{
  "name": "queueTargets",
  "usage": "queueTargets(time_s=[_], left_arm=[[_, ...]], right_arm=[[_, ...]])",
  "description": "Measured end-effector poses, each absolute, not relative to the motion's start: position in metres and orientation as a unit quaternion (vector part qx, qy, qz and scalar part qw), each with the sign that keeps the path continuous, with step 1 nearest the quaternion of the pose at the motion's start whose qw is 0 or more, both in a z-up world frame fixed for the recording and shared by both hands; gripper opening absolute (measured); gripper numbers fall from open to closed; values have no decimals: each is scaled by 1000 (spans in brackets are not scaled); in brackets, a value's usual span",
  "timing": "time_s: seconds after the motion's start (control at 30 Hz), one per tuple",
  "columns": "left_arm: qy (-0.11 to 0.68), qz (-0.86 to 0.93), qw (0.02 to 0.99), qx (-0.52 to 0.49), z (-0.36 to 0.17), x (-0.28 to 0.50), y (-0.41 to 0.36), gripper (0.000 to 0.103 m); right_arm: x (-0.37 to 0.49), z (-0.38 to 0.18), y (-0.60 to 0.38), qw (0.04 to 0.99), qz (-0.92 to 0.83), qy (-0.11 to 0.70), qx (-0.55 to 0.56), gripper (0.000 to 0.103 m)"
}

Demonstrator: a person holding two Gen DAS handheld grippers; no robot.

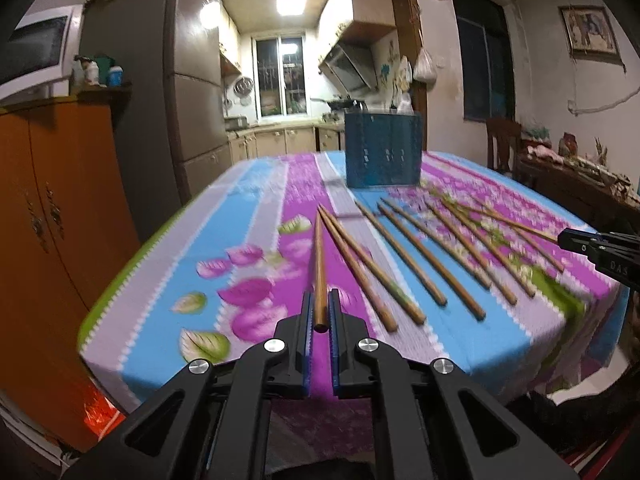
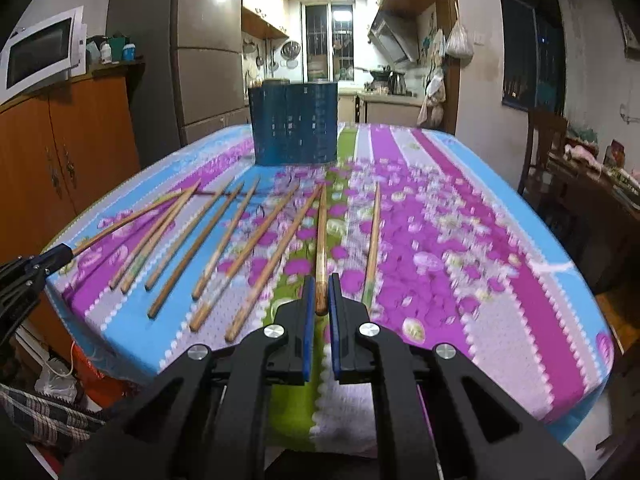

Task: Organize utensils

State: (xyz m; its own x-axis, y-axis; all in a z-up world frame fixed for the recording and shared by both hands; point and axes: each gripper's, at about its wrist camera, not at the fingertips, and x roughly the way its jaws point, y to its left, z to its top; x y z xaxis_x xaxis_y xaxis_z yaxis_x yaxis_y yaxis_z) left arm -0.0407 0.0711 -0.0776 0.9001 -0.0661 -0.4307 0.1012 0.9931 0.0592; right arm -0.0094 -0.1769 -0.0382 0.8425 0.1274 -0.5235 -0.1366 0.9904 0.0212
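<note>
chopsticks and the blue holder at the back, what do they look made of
Chopsticks: likely wood or bamboo, matte brown with a faint grain, and thin tapered sticks. Blue holder: probably plastic or coated metal; its walls carry rows of small pale marks, perhaps drain holes, but blur leaves this open.

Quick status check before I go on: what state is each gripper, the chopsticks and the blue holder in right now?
Left gripper: jaws shut on one chopstick.
Right gripper: jaws shut on another chopstick.
Loose chopsticks: lying flat, fanned out on the tablecloth.
Blue holder: upright at the far end; contents not visible.
</note>
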Motion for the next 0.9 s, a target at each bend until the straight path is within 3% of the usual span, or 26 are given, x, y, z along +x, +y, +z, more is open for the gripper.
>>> queueTargets(time_s=[0.37,0.9], left_arm=[[148,-74,986,20,3,-2,95,8],[123,-122,985,28,92,114,100,8]], right_arm=[[20,41,-179,976,108,181,-46,5],[101,123,-186,978,133,145,-69,5]])
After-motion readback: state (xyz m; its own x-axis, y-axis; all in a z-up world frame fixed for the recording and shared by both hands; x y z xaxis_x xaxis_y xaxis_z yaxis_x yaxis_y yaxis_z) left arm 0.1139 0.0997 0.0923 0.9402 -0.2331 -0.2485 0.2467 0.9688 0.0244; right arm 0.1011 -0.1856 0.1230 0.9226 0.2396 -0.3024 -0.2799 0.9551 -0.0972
